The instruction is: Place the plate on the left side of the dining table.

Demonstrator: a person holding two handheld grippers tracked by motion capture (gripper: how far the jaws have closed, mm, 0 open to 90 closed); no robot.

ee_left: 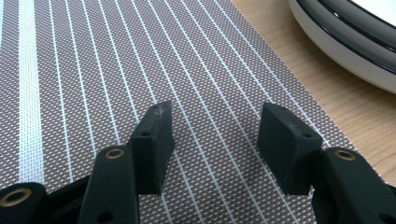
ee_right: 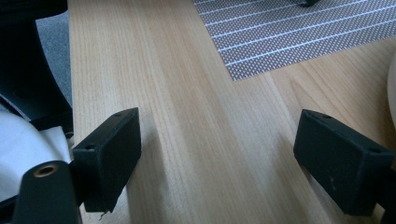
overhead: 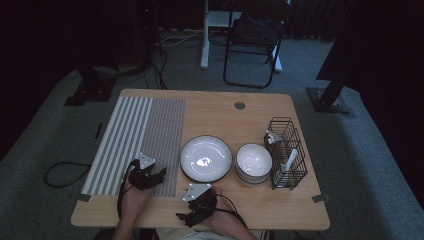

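My left gripper (overhead: pixel 156 176) rests low over the near right corner of a striped placemat (overhead: pixel 135 142), its jaws apart with nothing between them. In the left gripper view the gripper (ee_left: pixel 215 140) looks along the mat's weave (ee_left: pixel 93 70), and the rim of a dark-edged plate (ee_left: pixel 345 42) curves across the top right. My right gripper (overhead: pixel 186 217) lies near the table's front edge, open and empty. The right gripper view has the gripper (ee_right: pixel 219 154) over bare wood (ee_right: pixel 187 116), with the mat's corner (ee_right: pixel 289 37) ahead. The plate (overhead: pixel 206 158) sits mid-table beside a stack of bowls (overhead: pixel 254 163).
A black wire rack (overhead: pixel 288 152) holding white utensils stands at the table's right. The wooden table (overhead: pixel 225 107) has a round cable hole (overhead: pixel 240 105) near the back. A folding chair (overhead: pixel 255 42) stands on the carpet beyond.
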